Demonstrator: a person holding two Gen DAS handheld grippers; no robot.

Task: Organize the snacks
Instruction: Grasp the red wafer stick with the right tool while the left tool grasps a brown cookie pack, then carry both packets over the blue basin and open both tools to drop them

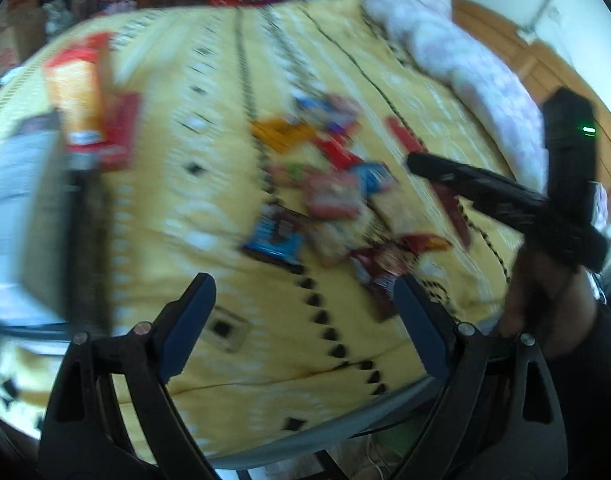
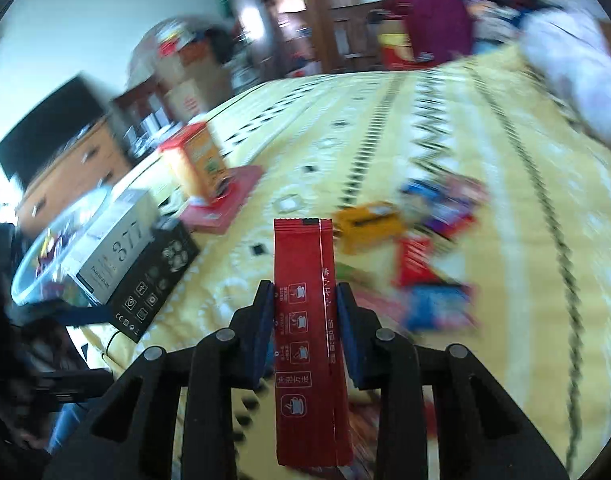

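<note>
My right gripper (image 2: 305,312) is shut on a long red sachet (image 2: 307,320) and holds it upright above the yellow bedspread (image 2: 385,144). My left gripper (image 1: 305,304) is open and empty above the near edge of the bed. A blurred pile of snack packets (image 1: 329,184) lies ahead of it; the pile also shows in the right wrist view (image 2: 425,248). The right gripper's body (image 1: 517,204) reaches in from the right in the left wrist view, with a red sachet (image 1: 409,140) near its tip.
An orange carton (image 2: 197,160) stands on a red box (image 2: 225,200) at the left. A clear bowl (image 2: 57,248) and a white and black box (image 2: 137,264) sit at the bed's left edge. A pale pillow (image 1: 457,60) lies at the far right.
</note>
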